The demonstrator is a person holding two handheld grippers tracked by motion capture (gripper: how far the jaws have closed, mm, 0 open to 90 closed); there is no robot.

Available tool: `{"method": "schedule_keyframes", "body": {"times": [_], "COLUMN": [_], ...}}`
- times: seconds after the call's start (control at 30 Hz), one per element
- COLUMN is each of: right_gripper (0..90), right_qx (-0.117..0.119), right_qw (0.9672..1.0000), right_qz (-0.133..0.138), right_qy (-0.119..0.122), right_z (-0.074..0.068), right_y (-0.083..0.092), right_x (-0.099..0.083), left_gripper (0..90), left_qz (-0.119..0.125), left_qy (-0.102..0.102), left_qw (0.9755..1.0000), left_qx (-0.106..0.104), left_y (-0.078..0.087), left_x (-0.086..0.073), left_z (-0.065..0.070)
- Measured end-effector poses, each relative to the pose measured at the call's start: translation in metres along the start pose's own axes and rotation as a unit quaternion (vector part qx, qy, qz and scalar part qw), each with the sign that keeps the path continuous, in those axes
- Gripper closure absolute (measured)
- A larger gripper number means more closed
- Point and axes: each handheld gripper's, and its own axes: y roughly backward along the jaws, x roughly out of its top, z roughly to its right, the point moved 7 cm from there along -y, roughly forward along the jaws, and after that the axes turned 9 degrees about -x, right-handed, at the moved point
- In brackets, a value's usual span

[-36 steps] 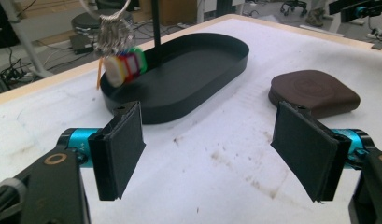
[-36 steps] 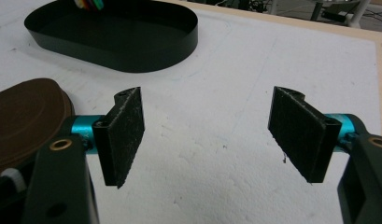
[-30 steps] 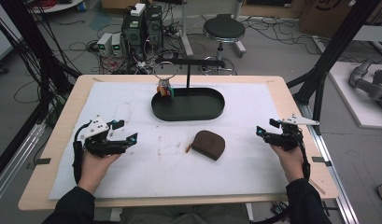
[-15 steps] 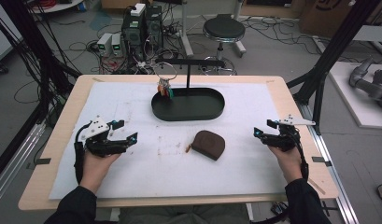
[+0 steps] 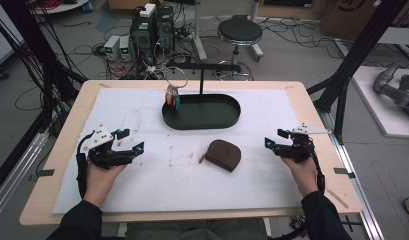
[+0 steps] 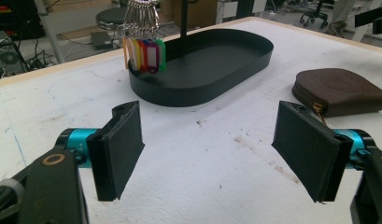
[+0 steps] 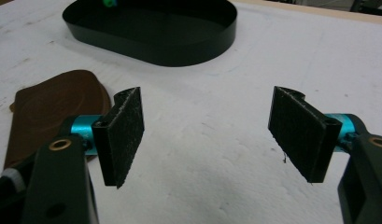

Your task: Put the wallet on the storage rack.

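While we hold both tools low over the white sheet, this is what we see, left to right.

Left claw (image 5: 130, 141): we hold it at the near left of the bench (image 5: 312, 105), released, jaws standing wide with nothing between them; in the left gripper view (image 6: 207, 154) bare white sheet lies between the pads.

Key tags (image 5: 173, 97): a bunch of coloured tags on metal rings hangs over the left end of the tray, far of centre; we cannot tell whether they touch the tray floor.

Tray (image 5: 202, 122): black, oval, sitting far of centre on the sheet, with a black T-shaped stand (image 5: 201, 75) rising from it.

Pouch (image 5: 223, 154): brown, lying flat on the sheet just near of the tray, between our two claws and closer to the right one, touched by neither.

Right claw (image 5: 275, 138): we hold it at the near right, released, jaws wide apart and empty; the right gripper view (image 7: 207, 135) shows the pouch off to its left.
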Motion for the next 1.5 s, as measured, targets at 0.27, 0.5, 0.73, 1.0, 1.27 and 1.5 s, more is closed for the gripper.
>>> {"method": "schedule_keyframes", "body": {"times": [0.27,0.5,0.73,1.0,1.27,1.5], "right_gripper": [28.9,36.6,45.2,45.8,52.7,72.6], "right_qx": [0.025,0.05,0.073,0.089,0.126,0.15], "right_qw": [0.9993,0.9971,0.9949,0.9918,0.9867,0.9833], "right_qz": [-0.019,-0.039,-0.053,-0.08,-0.103,-0.102], "right_qy": [0.021,0.044,0.047,0.045,0.001,0.014], "right_z": [-0.027,-0.049,-0.063,-0.074,-0.072,-0.078], "right_y": [-0.014,-0.028,-0.037,-0.047,-0.05,-0.046], "right_x": [-0.001,-0.003,-0.005,-0.011,-0.016,-0.015], "left_gripper": [24.1,24.4,24.6,24.9,25.5,25.6], "left_qz": [-0.007,-0.01,-0.01,-0.016,-0.017,-0.022], "left_qy": [0.002,0.002,0.004,0.003,0.007,0.006], "left_qw": [1.0,0.9999,0.9999,0.9998,0.9998,0.9997], "left_qx": [0.003,0.005,0.007,0.005,0.004,0.001], "left_y": [-0.001,0.001,0.003,0.002,0.0,-0.001], "left_x": [-0.002,-0.004,-0.006,-0.007,-0.008,-0.009], "left_z": [0.001,0.002,0.001,0.001,0.001,0.002]}}
